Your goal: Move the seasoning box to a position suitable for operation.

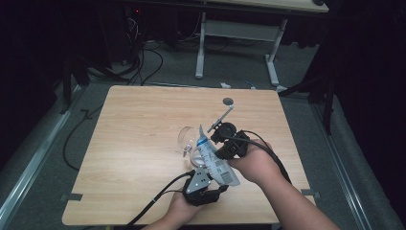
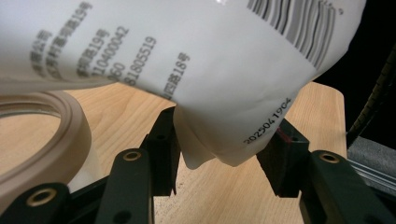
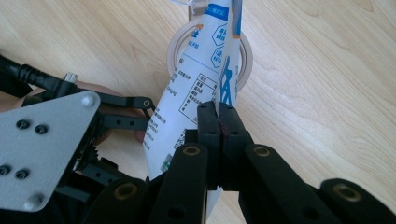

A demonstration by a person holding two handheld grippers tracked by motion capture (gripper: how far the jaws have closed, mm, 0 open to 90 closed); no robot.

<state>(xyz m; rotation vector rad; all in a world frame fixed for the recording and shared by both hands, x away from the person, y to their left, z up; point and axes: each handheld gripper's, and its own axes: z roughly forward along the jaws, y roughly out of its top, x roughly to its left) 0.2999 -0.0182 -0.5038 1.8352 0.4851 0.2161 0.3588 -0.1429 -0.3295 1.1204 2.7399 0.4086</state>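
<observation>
Soft white pouch (image 1: 214, 162) held up over table (image 1: 134, 134), just above clear glass (image 1: 187, 140) at about 11 o'clock from hands. Right gripper (image 3: 219, 122) clenched on pouch's thin side seam. Left gripper (image 2: 219, 154) half open, jaws flanking bottom corner; contact unclear. Judgement: light, floppy, slippery film; pinch flat seams, never belly.

Both forearms enter from the near edge, the left hand's black two-jaw gripper (image 1: 205, 184) near the table's front with its 2 jaws pressed on the bag's bottom corner, the right hand's black gripper (image 3: 219, 122) just beyond, jaws clamped together.
</observation>
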